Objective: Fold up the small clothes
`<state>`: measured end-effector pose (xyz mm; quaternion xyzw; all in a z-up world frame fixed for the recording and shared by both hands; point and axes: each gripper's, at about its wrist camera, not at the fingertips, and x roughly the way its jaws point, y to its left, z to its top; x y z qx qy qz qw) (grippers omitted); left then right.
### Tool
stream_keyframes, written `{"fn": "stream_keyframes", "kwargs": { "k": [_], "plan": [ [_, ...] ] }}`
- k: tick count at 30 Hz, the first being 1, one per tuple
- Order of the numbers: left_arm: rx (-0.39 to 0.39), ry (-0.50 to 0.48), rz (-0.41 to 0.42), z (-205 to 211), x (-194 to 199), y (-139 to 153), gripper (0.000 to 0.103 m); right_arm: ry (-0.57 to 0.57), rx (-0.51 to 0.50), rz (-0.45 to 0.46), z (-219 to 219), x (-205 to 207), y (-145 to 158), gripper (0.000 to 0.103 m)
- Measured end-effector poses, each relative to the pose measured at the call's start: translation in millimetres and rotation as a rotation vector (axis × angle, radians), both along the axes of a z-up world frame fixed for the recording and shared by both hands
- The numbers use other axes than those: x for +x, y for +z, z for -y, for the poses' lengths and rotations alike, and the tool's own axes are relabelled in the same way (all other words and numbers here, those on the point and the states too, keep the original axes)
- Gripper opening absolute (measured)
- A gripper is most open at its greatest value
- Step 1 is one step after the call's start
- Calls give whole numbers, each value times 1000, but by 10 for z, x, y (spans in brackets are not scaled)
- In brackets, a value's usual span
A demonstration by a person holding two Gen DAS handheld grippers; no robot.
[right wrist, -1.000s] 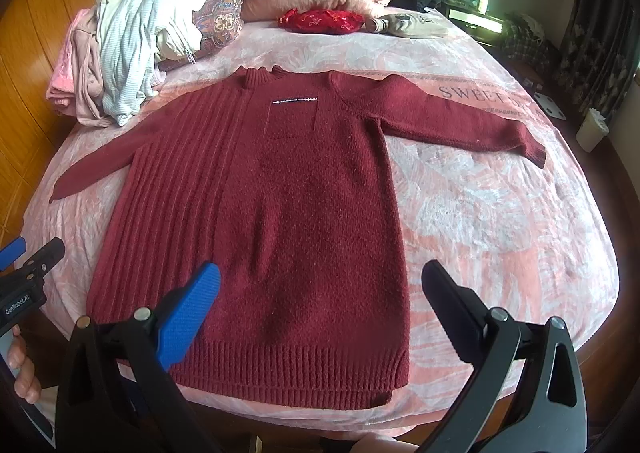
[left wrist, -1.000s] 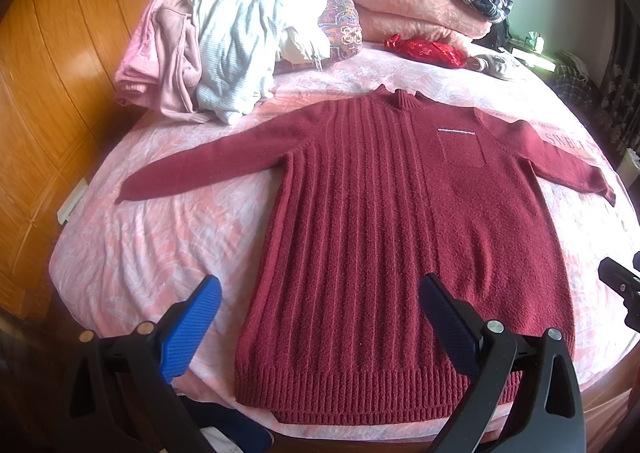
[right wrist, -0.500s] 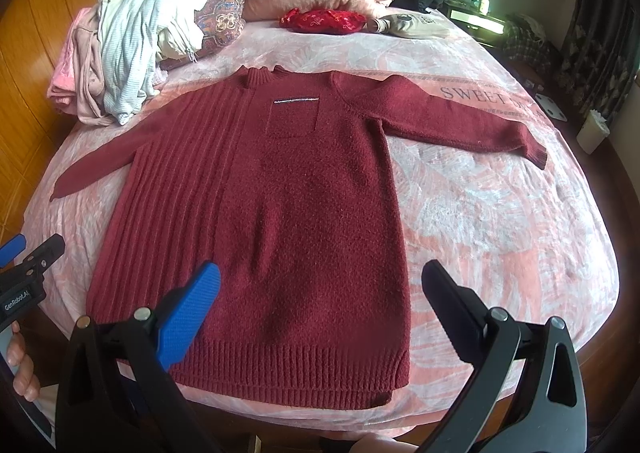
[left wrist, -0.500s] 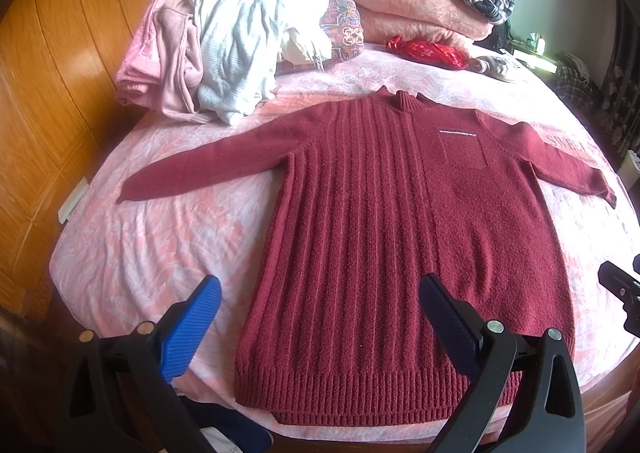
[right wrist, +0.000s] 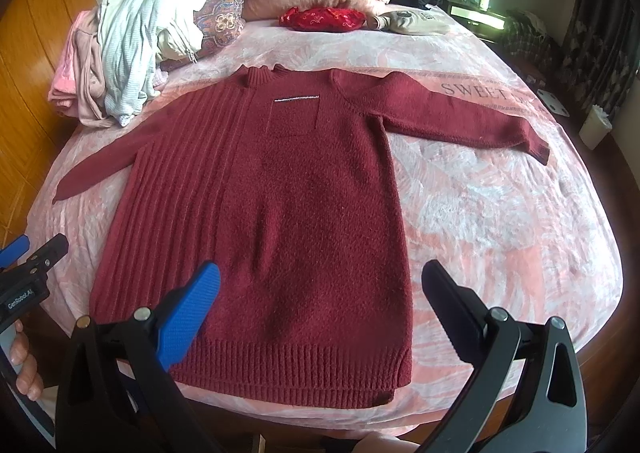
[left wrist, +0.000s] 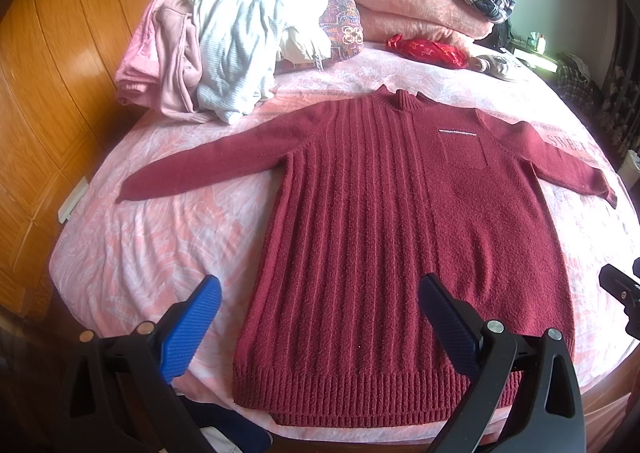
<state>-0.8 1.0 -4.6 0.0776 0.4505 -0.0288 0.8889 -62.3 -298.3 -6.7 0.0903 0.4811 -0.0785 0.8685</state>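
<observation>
Ahead of both claws, maroon sweater (left wrist: 384, 229) lies flat on bed (right wrist: 500, 221), long axis running away, hem nearest. Left gripper (left wrist: 320, 317) and right gripper (right wrist: 320, 305) both released, empty, above hem. Each sleeve lies nearer its same-side claw.

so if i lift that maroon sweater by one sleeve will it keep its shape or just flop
Likely flop: the maroon sweater is soft knit lying limp and flat on the bed. Thick ribbing suggests some weight, so the body would probably drag and stretch the sleeve.
</observation>
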Motion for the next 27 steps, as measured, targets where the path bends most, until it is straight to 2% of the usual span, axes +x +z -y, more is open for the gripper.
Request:
{"fn": "stream_keyframes", "kwargs": {
  "k": [8,14,21,24,27],
  "plan": [
    [7,0,-5,52,25,-25,99,-6,3,-1,34,4,-9,100],
    [30,3,-5,112,82,-60,99,-65,5,-16,298,57,-34,100],
    [55,-6,32,265,223,-57,99,-168,-27,-21,861,296,-5,100],
    [58,-18,30,380,364,-50,99,-208,-80,-7,1249,528,-47,100],
    [71,-26,32,505,575,-94,99,-234,-22,-59,1750,814,-261,100]
  ]
}}
